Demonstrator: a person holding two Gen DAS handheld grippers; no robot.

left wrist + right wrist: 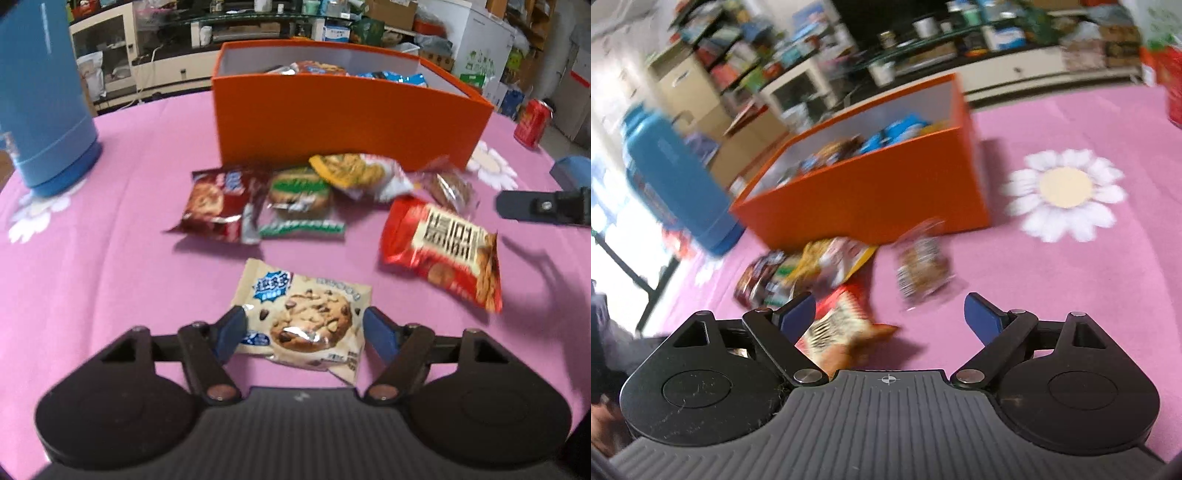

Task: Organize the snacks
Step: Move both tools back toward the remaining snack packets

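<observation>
**Left tongs straddle a cookie packet; the orange box waits behind**

The pink flowered tablecloth [110, 229] carries everything. The biggest thing on it is the orange box [343, 125], open-topped and already holding several packets, standing at the far side of a loose pile of snacks. A tall blue flask [44, 110] stands to its left, and a red can [532, 123] sits well off to its right.

In front of the box lie 6 packets. The red packet [443, 254] is the largest. The cream cookie packet [306, 317] lies alone, nearest the left wrist camera.

The left gripper [303, 329] has its jaws apart, 1 blue pad at each side edge of the cookie packet; whether they touch the wrapper I cannot tell, and no squeeze shows. The right gripper [890, 318] stands wide open, gripping nothing, with a corner of the red packet just inside its left finger.

The cookie packet looks light, with a slick, crinkly wrapper and a brittle biscuit inside. It is probably best pinched across its width with light pressure.
</observation>
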